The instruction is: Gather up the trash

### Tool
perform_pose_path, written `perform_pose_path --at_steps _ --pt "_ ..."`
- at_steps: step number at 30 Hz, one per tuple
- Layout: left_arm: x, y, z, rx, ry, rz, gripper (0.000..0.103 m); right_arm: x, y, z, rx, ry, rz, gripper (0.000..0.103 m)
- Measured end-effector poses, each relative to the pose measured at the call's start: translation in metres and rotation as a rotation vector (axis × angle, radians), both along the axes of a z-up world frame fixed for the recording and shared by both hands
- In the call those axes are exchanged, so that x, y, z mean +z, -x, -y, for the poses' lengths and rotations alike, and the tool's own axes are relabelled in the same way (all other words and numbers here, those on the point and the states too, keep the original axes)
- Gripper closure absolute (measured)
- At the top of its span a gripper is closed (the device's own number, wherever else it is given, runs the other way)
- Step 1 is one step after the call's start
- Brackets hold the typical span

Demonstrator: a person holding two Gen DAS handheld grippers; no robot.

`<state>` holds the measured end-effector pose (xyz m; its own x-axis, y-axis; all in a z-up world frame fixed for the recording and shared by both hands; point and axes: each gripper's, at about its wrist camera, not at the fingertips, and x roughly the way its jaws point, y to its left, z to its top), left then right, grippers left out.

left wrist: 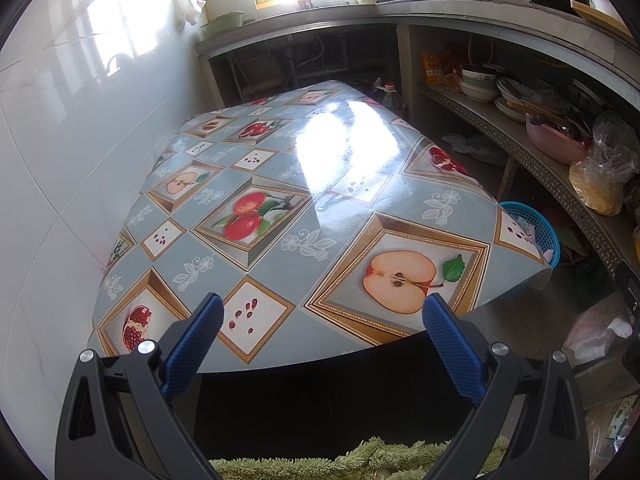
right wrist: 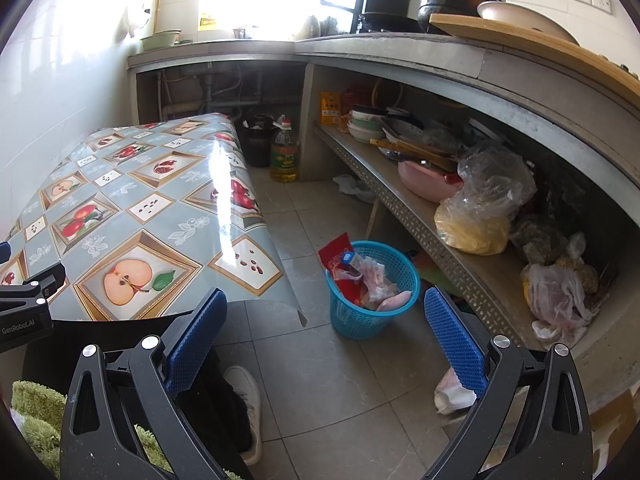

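A blue plastic waste basket (right wrist: 374, 296) stands on the tiled floor to the right of the table, holding red and pink wrappers (right wrist: 362, 276); its rim shows in the left wrist view (left wrist: 534, 226) behind the table edge. A crumpled white paper (right wrist: 452, 392) lies on the floor by the shelf base. My right gripper (right wrist: 324, 336) is open and empty, above the floor just short of the basket. My left gripper (left wrist: 322, 336) is open and empty over the near edge of the table (left wrist: 280, 216), which has a fruit-patterned cloth.
A low shelf (right wrist: 400, 196) along the right holds bowls, a pink basin and plastic bags. An oil bottle (right wrist: 285, 156) and a dark jar (right wrist: 258, 140) stand past the table. A white shoe (right wrist: 248, 404) and a green rug (right wrist: 40, 408) are near me.
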<state>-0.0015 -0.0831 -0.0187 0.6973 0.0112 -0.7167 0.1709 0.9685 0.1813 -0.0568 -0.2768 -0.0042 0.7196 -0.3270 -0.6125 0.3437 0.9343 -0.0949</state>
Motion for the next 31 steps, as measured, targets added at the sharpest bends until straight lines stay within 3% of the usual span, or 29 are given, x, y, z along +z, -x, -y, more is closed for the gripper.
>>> perform_pose_path --at_steps 31 --pt "0.0004 -0.0001 -0.0012 0.008 0.003 -0.004 0.006 0.0013 0.0013 -0.0012 -0.003 0.002 0.005 0.008"
